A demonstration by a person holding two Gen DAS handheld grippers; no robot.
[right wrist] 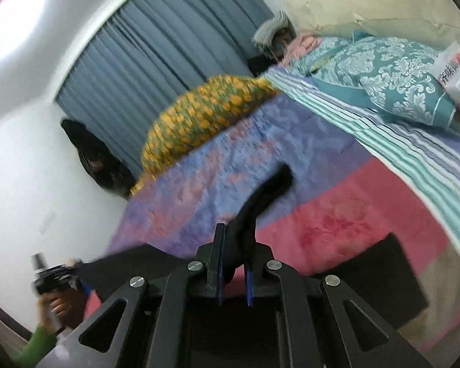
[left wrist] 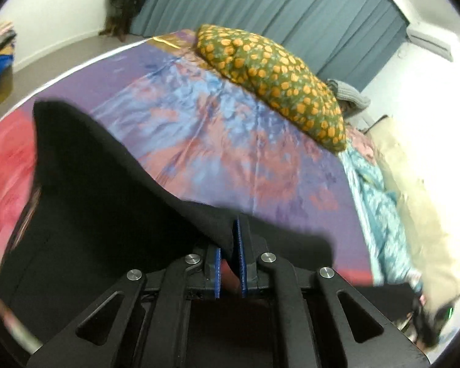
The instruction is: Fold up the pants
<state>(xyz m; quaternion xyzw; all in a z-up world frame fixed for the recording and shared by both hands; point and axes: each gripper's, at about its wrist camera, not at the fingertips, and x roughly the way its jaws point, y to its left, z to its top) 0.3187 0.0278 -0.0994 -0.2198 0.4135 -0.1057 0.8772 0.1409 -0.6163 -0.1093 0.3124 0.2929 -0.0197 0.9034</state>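
Observation:
The black pants [left wrist: 92, 184] hang lifted over a bedspread [left wrist: 199, 122] of purple, blue and red. My left gripper [left wrist: 231, 236] is shut on a fold of the black cloth, which drapes over its left finger. In the right wrist view my right gripper [right wrist: 234, 236] is shut on another edge of the pants [right wrist: 270, 187], which rises as a dark strip ahead of the fingers. From there the cloth stretches left to the left gripper [right wrist: 55, 276], held by a hand in a green sleeve. More black cloth [right wrist: 368, 276] lies at the lower right on the bedspread [right wrist: 337, 220].
A green pillow with orange dots [left wrist: 276, 76] lies at the far side of the bed. A teal patterned pillow [right wrist: 383, 76], a striped blanket [right wrist: 383, 141] and a white packet [right wrist: 457, 73] fill the right side. Grey-blue curtains [left wrist: 291, 9] hang behind.

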